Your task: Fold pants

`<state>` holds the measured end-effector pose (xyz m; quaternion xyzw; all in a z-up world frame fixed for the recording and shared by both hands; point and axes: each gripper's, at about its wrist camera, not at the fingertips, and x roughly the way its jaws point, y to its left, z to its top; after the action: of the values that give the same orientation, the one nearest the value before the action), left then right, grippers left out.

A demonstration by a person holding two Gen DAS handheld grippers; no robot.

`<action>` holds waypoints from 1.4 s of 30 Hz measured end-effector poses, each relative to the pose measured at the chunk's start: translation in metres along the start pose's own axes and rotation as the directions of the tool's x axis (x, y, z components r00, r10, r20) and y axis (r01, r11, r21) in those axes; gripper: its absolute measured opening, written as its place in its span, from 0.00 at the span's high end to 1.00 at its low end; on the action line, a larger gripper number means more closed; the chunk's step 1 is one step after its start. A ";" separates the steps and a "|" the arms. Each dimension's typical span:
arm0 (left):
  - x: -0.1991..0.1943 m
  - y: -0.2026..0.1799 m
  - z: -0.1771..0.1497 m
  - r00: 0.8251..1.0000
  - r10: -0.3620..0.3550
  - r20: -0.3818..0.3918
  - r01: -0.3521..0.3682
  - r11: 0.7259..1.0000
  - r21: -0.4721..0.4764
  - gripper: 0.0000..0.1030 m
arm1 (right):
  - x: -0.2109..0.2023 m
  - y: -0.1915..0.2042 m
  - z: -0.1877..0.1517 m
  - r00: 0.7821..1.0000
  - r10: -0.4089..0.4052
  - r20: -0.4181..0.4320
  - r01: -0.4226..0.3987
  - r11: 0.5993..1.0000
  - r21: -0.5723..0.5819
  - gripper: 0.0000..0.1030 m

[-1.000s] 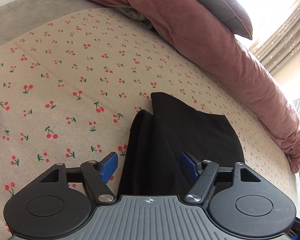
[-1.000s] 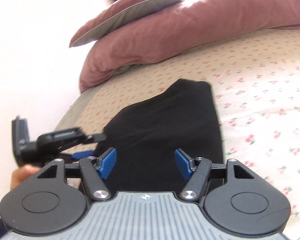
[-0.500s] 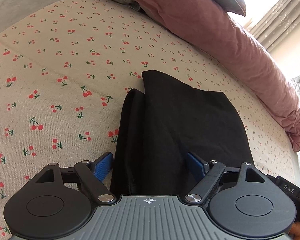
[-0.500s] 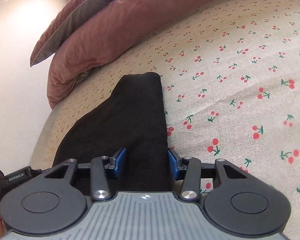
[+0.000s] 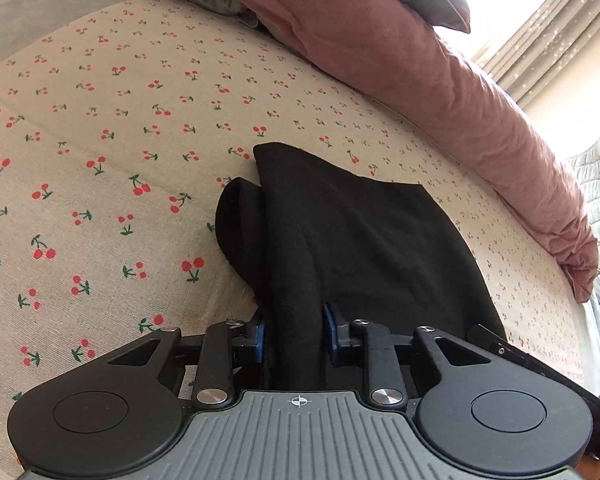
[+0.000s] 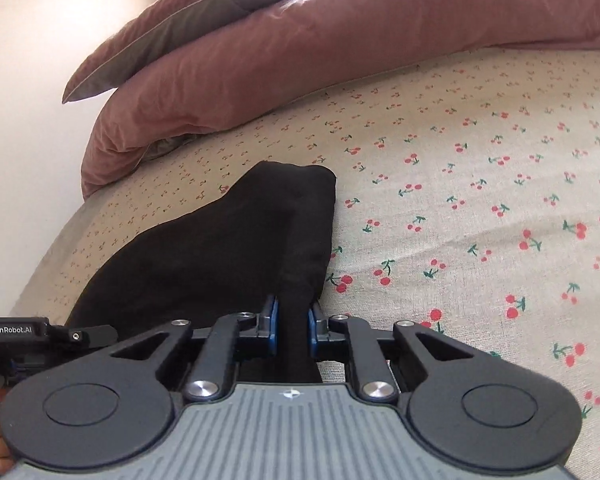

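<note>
1. Closing on cloth is the change here — a second ago both sets of blue pads stood wide with the flat, dark black fabric pants (image 5: 360, 240) lying loose between them; now each pinches a gathered ridge of that fabric.
2. Between the left gripper (image 5: 293, 334) fingers, a thick bunch of the near edge is squeezed, and those jaws are closing further on it.
3. Between the right gripper (image 6: 292, 326) fingers, a narrower fold of the pants (image 6: 220, 248) is clamped tight, pads almost meeting through the cloth.
4. Ahead of both fingertips the pants stretch away across the beige cherry-print bedsheet (image 5: 120, 160), already doubled lengthwise by the look of it, with a rolled lip showing left of the left fingers.
5. Beyond the far end lies the bunched dusty-pink duvet (image 5: 440, 92), well apart from the pants.
6. With both near corners secured, I judge the next fold can begin — lifting the near edge and carrying it toward the far end.
</note>
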<state>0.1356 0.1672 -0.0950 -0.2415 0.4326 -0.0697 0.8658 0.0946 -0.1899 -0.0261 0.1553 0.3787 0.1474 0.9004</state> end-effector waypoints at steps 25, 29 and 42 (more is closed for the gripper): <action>0.090 -0.151 -0.014 0.993 -0.116 0.005 0.114 0.981 0.155 0.78 | -0.045 -0.167 0.044 0.982 -0.183 0.050 0.171 0.967 0.188 0.93; 0.085 -0.151 -0.016 0.995 -0.097 0.027 0.092 0.985 0.145 0.78 | -0.044 -0.159 0.036 0.977 -0.207 0.049 0.198 0.968 0.152 0.91; 0.041 -0.156 -0.028 0.991 0.053 0.126 -0.071 0.987 0.144 0.70 | -0.094 -0.126 0.028 0.940 -0.319 0.124 0.308 0.946 0.103 0.72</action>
<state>0.1528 0.0067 -0.0641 -0.1669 0.3800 -0.0599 0.9078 0.0706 -0.3453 0.0031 0.1395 0.3407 -0.0247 0.9294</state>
